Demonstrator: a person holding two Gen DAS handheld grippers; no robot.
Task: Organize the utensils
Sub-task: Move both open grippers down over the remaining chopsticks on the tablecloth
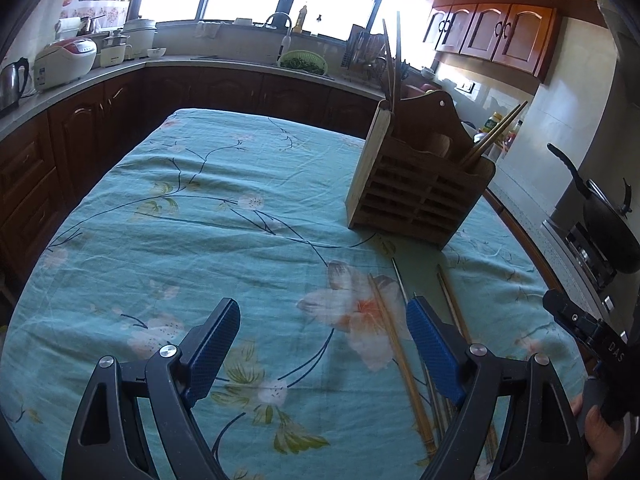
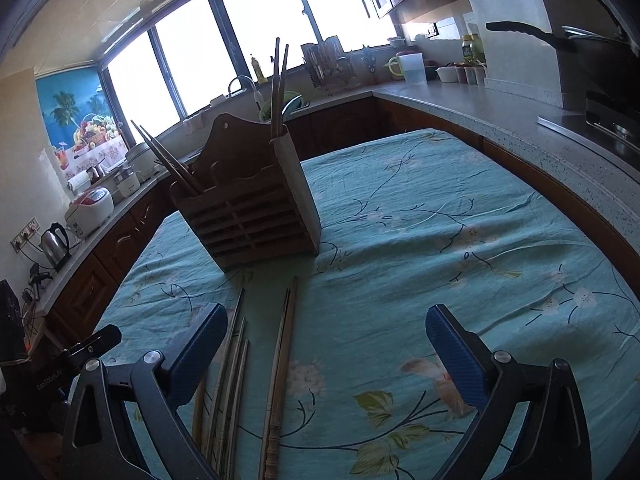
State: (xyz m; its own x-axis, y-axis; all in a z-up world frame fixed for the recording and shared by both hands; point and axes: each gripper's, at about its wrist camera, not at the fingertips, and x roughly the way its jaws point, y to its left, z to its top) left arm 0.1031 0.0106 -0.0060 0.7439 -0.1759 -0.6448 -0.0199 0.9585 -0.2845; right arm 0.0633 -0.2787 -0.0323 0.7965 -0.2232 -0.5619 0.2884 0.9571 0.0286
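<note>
Chopsticks (image 2: pixel 276 364) lie loose on tabletop (image 2: pixel 420 240), lower centre; your right view shows about five, left view fewer. Holder (image 2: pixel 256 216) behind holds two pairs. Both grippers (image 1: pixel 324 344) (image 2: pixel 326 344): jaws wide, empty.

Floral-clothed table (image 2: pixel 440 208) bears wooden holder (image 2: pixel 256 216), chopsticks (image 2: pixel 280 360).

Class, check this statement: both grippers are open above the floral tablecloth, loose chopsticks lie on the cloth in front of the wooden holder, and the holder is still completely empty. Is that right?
One detail is wrong: the wooden holder is not empty. The right wrist view shows chopsticks already standing in it. The rest holds: left gripper and right gripper are open, and loose chopsticks lie on the tablecloth.
</note>
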